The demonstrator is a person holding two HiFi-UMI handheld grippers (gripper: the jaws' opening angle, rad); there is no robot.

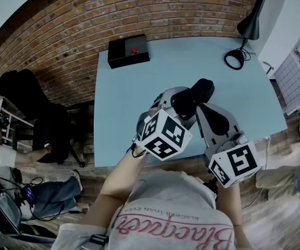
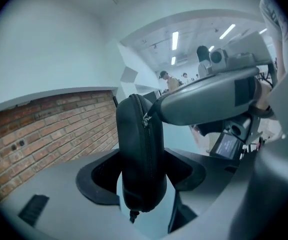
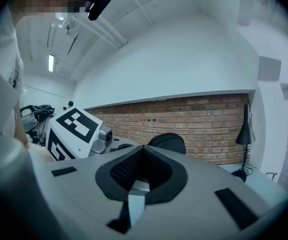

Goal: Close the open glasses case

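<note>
A black zip-up glasses case [image 1: 200, 89] is held above the pale blue table [image 1: 124, 113]. My left gripper [image 1: 185, 102] is shut on it. In the left gripper view the case [image 2: 138, 154] stands upright between the left gripper's [image 2: 141, 180] pads, its zipper seam facing the camera. My right gripper [image 2: 152, 115] reaches in from the right, and its shut tips pinch the zipper pull [image 2: 145, 119] near the case's top. In the right gripper view the right gripper's [image 3: 141, 156] pads meet, and the rounded end of the case [image 3: 167, 142] shows just beyond. The pull itself is hidden there.
A black box with a red button [image 1: 128, 51] sits at the table's far left edge. A black desk lamp [image 1: 246, 30] stands at the far right corner. A brick wall [image 1: 61, 30] runs behind. A person [image 1: 14, 155] sits by a black chair [image 1: 35, 108] at left.
</note>
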